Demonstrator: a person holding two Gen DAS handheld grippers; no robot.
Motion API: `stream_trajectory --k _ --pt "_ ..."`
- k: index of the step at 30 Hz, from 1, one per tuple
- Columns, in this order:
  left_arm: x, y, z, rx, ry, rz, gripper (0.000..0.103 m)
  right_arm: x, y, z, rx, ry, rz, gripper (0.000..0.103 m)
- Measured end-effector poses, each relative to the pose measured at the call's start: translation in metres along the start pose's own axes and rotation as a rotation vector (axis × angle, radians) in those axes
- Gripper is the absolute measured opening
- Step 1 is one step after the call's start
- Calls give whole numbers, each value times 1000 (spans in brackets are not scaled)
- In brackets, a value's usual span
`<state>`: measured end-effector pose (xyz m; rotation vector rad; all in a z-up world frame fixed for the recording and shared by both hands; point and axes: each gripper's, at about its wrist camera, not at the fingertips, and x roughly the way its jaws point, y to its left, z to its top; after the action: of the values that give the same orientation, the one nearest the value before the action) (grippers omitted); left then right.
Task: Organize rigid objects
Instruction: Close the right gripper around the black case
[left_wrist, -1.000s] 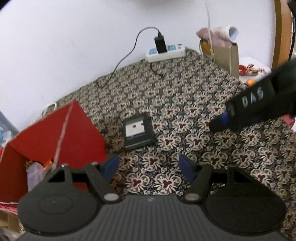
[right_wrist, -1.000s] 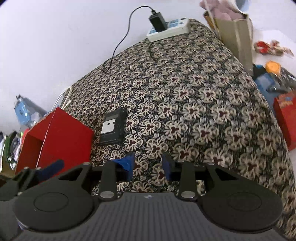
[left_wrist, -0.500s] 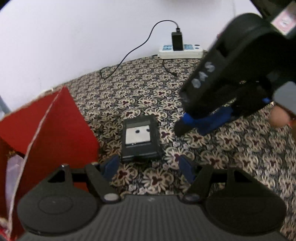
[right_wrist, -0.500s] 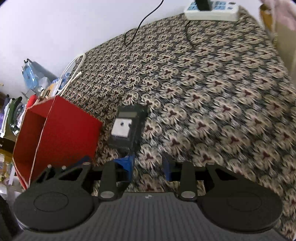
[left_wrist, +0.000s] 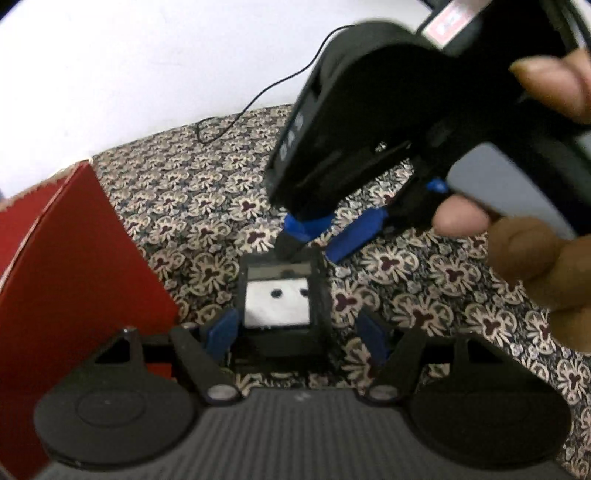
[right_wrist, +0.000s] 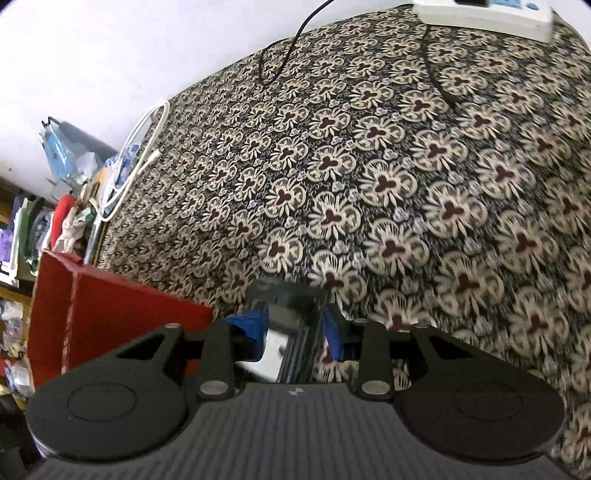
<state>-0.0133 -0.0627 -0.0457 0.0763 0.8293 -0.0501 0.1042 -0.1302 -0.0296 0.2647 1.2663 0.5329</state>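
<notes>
Closing in, we have the black box (left_wrist: 280, 306) unlifted: left gripper (left_wrist: 301, 334) open astride it, right gripper (right_wrist: 293, 328) narrow, grip unclear; red box (left_wrist: 74, 266) waits.

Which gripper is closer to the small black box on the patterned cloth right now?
About even. The left gripper has open fingers straddling the near end of the black box; the right gripper sits at its far end, one fingertip at its top edge.

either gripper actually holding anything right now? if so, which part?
Nothing is clearly held. The left gripper stands open around the near end of the black box. The right gripper straddles its far end, but whether its pads press cannot be told.
</notes>
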Motion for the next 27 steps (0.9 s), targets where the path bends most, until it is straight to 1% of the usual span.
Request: stream_trajectory --k 4,7,9,10,12,16,18,20,21,23,25,27 --pt "5 4 4 -22 -6 -17 72 10 3 8 -19 9 16 19" --pt "11 6 6 -32 0 -25 74 16 9 16 -69 8 13 19" --pt "13 9 7 -59 7 -48 77 21 13 19 -111 10 5 19" --pt "13 11 7 -74 6 -67 82 24 16 21 -131 6 7 20" --pt "12 14 7 -89 5 -91 82 27 18 23 -153 1 13 20" --pt "16 13 6 -93 13 -85 82 36 19 27 -160 1 30 21" --pt "16 15 6 -102 10 -90 82 36 18 27 -184 10 35 21" --pt "17 14 6 -85 13 -76 81 34 19 25 -215 28 28 21" --pt "17 14 5 -82 9 -74 78 33 19 24 -223 38 26 21" --pt "17 17 5 -90 7 -75 58 29 16 21 -234 52 24 21" --pt "13 23 4 -115 14 -92 52 24 12 17 -235 66 23 17" --pt "8 27 2 -142 30 -125 52 19 6 11 -209 79 40 16"
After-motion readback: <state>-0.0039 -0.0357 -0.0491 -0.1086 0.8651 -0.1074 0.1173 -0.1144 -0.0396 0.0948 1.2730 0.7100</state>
